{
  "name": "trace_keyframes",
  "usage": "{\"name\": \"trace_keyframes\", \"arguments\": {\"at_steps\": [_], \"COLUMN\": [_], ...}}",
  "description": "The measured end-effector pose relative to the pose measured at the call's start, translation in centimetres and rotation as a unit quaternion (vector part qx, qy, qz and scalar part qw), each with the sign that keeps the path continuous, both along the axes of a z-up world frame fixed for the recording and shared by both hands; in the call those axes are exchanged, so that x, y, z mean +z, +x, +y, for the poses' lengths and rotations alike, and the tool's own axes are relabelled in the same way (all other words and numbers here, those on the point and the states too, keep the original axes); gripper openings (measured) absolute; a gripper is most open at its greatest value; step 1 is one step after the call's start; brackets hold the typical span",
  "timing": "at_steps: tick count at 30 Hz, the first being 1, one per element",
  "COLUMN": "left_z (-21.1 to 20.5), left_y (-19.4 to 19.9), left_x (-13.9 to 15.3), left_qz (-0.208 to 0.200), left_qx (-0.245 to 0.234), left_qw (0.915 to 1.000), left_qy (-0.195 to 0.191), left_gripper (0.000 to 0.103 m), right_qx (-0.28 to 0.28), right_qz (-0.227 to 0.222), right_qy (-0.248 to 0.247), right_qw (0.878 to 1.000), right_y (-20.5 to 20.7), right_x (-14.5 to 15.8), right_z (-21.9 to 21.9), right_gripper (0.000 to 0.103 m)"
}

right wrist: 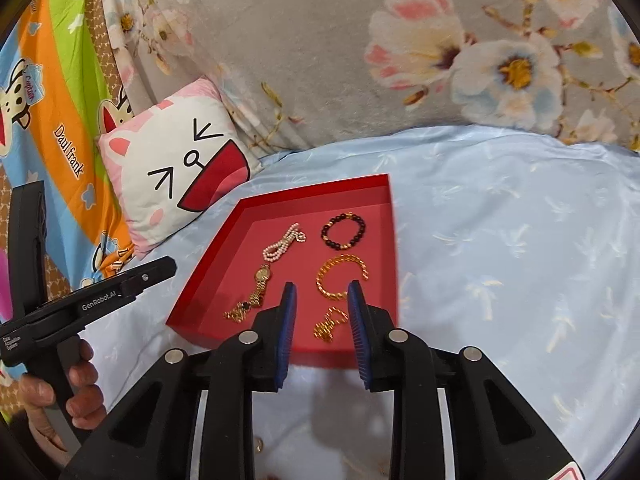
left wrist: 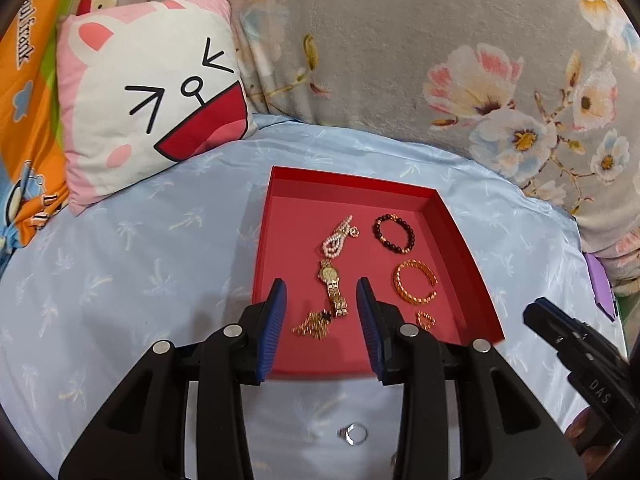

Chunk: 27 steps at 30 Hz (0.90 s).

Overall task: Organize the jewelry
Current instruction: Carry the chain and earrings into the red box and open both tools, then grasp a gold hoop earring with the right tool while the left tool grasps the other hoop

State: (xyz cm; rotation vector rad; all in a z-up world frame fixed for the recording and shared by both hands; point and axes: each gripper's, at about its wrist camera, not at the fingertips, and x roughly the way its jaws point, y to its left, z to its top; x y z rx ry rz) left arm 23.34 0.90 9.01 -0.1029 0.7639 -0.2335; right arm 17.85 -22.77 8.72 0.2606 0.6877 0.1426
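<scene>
A shallow red tray (left wrist: 280,232) (right wrist: 224,264) lies on the light blue bedsheet. Inside it are a pearl strand (left wrist: 338,238) (right wrist: 280,246), a dark bead bracelet (left wrist: 394,234) (right wrist: 344,231), a gold cuff bangle (left wrist: 414,282) (right wrist: 340,276), a gold watch (left wrist: 333,286) (right wrist: 258,286), a crumpled gold chain (left wrist: 314,326) (right wrist: 238,312) and a small gold chain piece (left wrist: 426,320) (right wrist: 330,324). My left gripper (left wrist: 322,286) hovers open over the tray's near part, with the watch seen between its blue pads. My right gripper (right wrist: 320,290) is open above the small gold piece. A silver ring (left wrist: 354,434) lies on the sheet in front of the tray.
A white and pink cat-face cushion (left wrist: 148,92) (right wrist: 176,168) leans at the back left. A grey flowered blanket (left wrist: 400,40) (right wrist: 360,40) rises behind the tray. A hand (right wrist: 76,396) grips the left tool's handle. The right tool's body (left wrist: 580,352) shows at the right edge.
</scene>
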Motion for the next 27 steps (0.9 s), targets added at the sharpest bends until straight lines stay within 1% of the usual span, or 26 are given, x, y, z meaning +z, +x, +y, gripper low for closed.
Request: {"name": "trace_keyframes", "arguments": {"at_steps": [2, 3, 4, 6, 8, 11, 14, 18, 22, 27], "left_z": [0.1, 0.1, 0.1, 0.2, 0.2, 0.1, 0.0, -0.3, -0.6, -0.8], "left_y": [-1.5, -2.5, -3.4, -5.1, -6.5, -8.3, -9.6, -10.9, -11.6, -11.9], "left_x": [0.0, -0.1, -0.2, -0.7, -1.3, -2.5, -3.9, -5.6, -6.8, -7.6], "left_qz": [-0.003, -0.003, -0.003, -0.002, 0.0, 0.016, 0.03, 0.045, 0.055, 0.062], "left_qx": [0.001, 0.0, 0.001, 0.0, 0.001, 0.002, 0.007, 0.011, 0.014, 0.013], "left_qw": [1.0, 0.9999, 0.9999, 0.9998, 0.9997, 0.9996, 0.9992, 0.9983, 0.9975, 0.9969], "left_qy": [0.008, 0.013, 0.015, 0.018, 0.024, 0.025, 0.027, 0.037, 0.043, 0.048], "left_gripper": [0.036, 0.038, 0.044, 0.05, 0.05, 0.05, 0.05, 0.05, 0.05, 0.05], "right_qx": [-0.01, -0.016, -0.02, -0.029, -0.036, -0.048, -0.056, -0.06, -0.056, -0.052], "right_qz": [-0.002, -0.002, 0.0, 0.007, 0.017, 0.035, 0.055, 0.076, 0.089, 0.106], "right_qy": [-0.006, -0.009, -0.01, -0.015, -0.018, -0.022, -0.019, -0.018, -0.02, -0.026], "right_qw": [1.0, 1.0, 1.0, 0.999, 0.999, 0.998, 0.997, 0.995, 0.994, 0.993], "right_y": [-2.0, -3.1, -4.0, -6.1, -7.8, -10.2, -11.7, -12.0, -10.8, -8.9], "right_x": [0.3, 0.3, 0.2, -0.2, -0.9, -2.1, -3.5, -5.2, -6.5, -8.3], "right_z": [-0.5, -0.8, -1.1, -1.5, -1.8, -2.3, -2.7, -2.8, -2.5, -1.8], "right_gripper": [0.028, 0.028, 0.029, 0.031, 0.032, 0.032, 0.032, 0.032, 0.033, 0.033]}}
